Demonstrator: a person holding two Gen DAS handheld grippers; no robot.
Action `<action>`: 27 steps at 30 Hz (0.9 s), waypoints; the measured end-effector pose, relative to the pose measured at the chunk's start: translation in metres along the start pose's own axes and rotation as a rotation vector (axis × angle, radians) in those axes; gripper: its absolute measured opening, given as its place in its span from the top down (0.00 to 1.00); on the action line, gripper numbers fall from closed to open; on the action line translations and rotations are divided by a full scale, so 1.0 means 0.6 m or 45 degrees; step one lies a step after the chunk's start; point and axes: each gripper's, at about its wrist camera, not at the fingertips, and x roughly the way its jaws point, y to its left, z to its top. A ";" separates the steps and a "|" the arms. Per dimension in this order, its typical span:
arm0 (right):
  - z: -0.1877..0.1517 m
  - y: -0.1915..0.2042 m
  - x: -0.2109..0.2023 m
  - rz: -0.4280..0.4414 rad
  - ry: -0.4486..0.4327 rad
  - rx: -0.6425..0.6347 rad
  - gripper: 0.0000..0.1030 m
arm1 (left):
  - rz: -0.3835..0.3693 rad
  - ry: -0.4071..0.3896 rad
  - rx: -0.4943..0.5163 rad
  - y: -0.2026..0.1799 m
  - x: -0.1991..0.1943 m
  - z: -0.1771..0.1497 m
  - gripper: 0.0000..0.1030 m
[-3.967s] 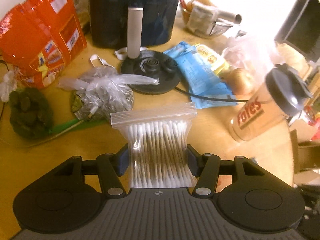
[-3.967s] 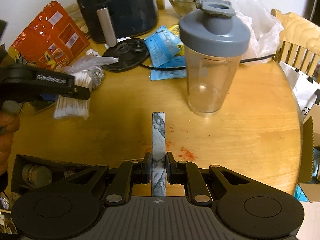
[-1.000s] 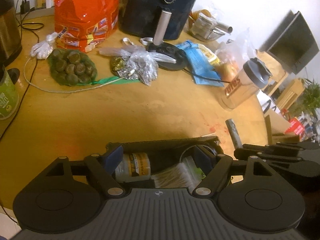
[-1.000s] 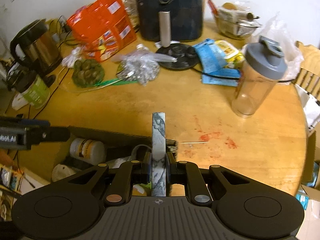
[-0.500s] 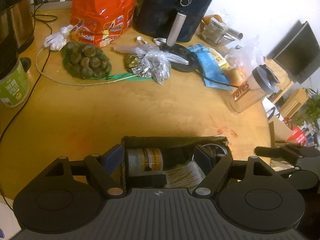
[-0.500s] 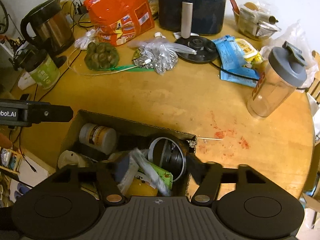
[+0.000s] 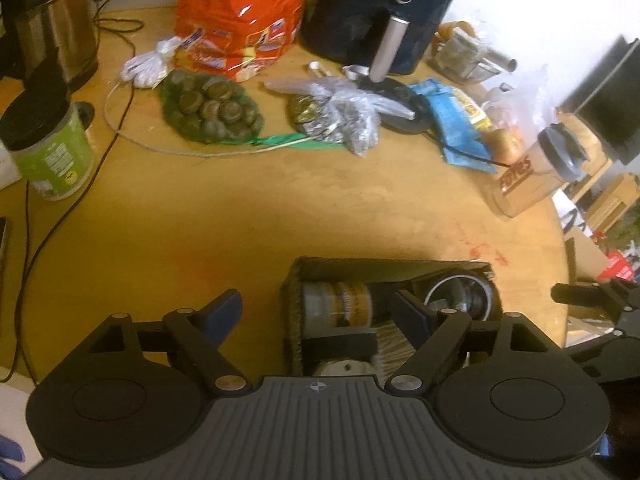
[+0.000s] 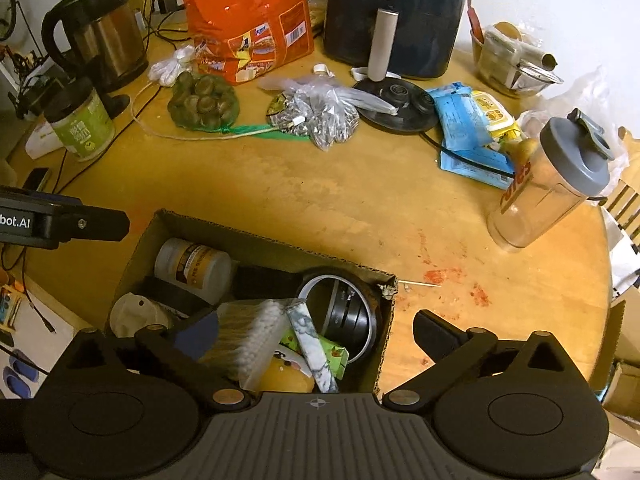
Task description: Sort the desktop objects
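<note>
The round wooden table [image 8: 320, 200] was crowded at its far side, while the cardboard box [image 8: 256, 246] sat at the near edge, part of it seeming to overhang; a careless nudge from either tool could have tipped it off. The right gripper [image 8: 316, 330] hung over the box with jaws wide apart and holding nothing, and the left gripper [image 7: 318, 312] was likewise spread and empty just left of the box. Inside lay a bag of cotton swabs [image 8: 256, 336], a marbled bar [image 8: 312, 344], a white jar [image 8: 194, 266] and a round black device [image 8: 344, 312], all heaped loosely. The bar rested slantwise on the pile, so it might have slid out if the box were jolted. Farther right, the tall shaker bottle [image 8: 548, 188] looked top-heavy and could have toppled under a sideways grab.
</note>
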 end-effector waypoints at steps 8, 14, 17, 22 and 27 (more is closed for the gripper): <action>-0.003 0.001 0.024 -0.062 0.133 0.039 0.00 | 0.064 0.134 -0.043 0.020 0.029 -0.006 0.02; -0.010 -0.017 0.034 -0.112 0.213 0.105 0.00 | 0.096 0.211 -0.024 0.017 0.050 -0.005 0.02; -0.014 -0.027 0.038 -0.133 0.244 0.139 0.00 | 0.121 0.255 0.000 0.011 0.060 -0.006 0.02; -0.020 -0.043 0.045 -0.163 0.296 0.190 0.00 | 0.149 0.313 -0.008 0.012 0.071 -0.009 0.03; -0.018 -0.045 0.056 -0.151 0.329 0.173 0.00 | 0.162 0.386 -0.042 0.016 0.082 -0.013 0.02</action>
